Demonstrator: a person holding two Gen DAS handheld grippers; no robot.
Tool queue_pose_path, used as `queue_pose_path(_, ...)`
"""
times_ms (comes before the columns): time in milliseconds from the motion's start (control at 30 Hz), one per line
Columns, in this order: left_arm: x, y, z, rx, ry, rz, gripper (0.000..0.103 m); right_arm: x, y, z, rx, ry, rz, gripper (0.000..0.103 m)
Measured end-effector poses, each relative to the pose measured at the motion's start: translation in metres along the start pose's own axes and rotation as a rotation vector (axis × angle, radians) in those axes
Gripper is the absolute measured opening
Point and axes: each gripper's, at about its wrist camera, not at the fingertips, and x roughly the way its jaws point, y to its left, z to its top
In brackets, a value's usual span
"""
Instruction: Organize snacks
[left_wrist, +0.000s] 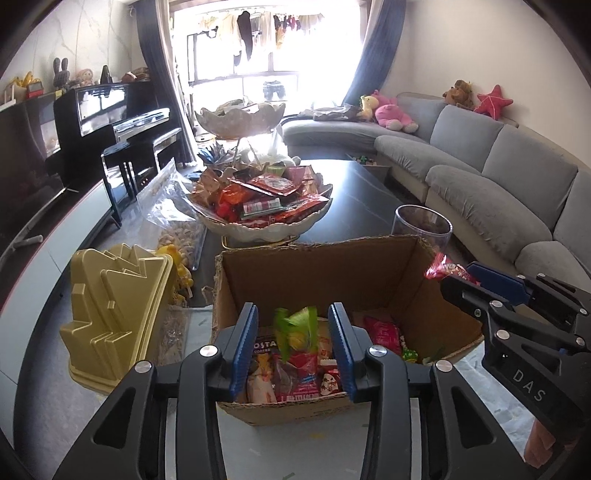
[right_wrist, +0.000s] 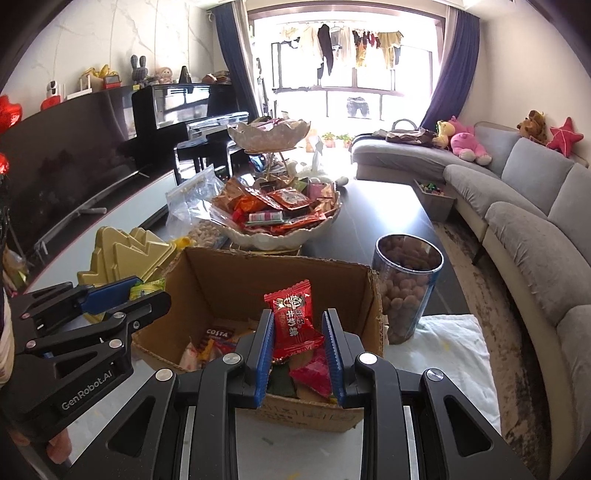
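Left claw (left_wrist: 293, 345) apart over the box (left_wrist: 369, 266), pads clear of the blurred green packet (left_wrist: 297, 328) between them: apparently dropping in. Right claw (right_wrist: 299, 350) clamped on a red candy (right_wrist: 293, 319), held above the same box, probably next to go in. Inside already: a Costa packet (right_wrist: 218, 336) and red wrappers. Behind, a bowl (right_wrist: 295, 236) heaped with snacks; beside the box, a clear jar (right_wrist: 406, 291) of brown balls.
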Motion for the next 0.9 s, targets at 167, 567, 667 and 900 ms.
queue_pose_path(167, -0.001, 0.007, -0.009, -0.015, -0.006, 0.016, 0.056, 0.007, -0.009, -0.002, 0.026, -0.006, -0.033, 0.051)
queue_pose_path(567, -0.046, 0.008, -0.033, -0.013, -0.083, 0.092, 0.077, -0.024, -0.001, -0.021, 0.009, -0.072, -0.064, 0.073)
queue_pose_path(667, -0.062, 0.006, -0.043, -0.014, -0.110, 0.093, 0.082, -0.037, -0.001, -0.027, 0.012, -0.087, -0.059, 0.076)
queue_pose_path(900, -0.105, 0.000, -0.065, -0.029, -0.194, 0.091, 0.098, -0.074, -0.001, -0.047, 0.028, -0.137, -0.066, 0.083)
